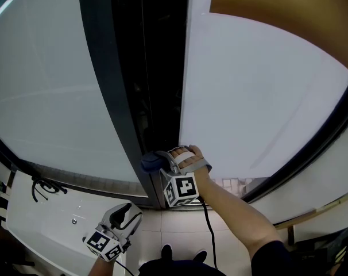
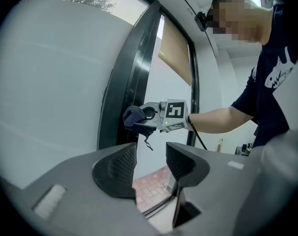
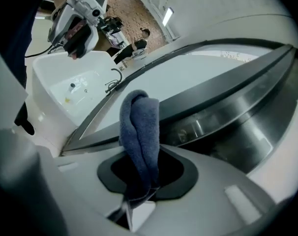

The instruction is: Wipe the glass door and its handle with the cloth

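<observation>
The glass door has frosted panes (image 1: 260, 91) on either side of a dark upright frame (image 1: 119, 96). My right gripper (image 1: 161, 167) is shut on a folded dark blue cloth (image 1: 149, 163), which it holds against the lower end of that frame. In the right gripper view the cloth (image 3: 139, 127) stands up between the jaws, just short of a brushed metal bar (image 3: 227, 114); I cannot tell whether the bar is the handle. My left gripper (image 1: 131, 213) hangs low at the left, open with nothing in it, and its jaws (image 2: 151, 157) point toward the right gripper (image 2: 156, 116).
A white basin (image 1: 53, 226) with a black tap (image 1: 45, 186) sits below the left pane. Pale floor tiles (image 1: 182, 226) lie by the person's shoes (image 1: 182, 252). A wooden stick (image 1: 317, 207) leans at the lower right. A brown blind (image 1: 289, 4) covers the top right.
</observation>
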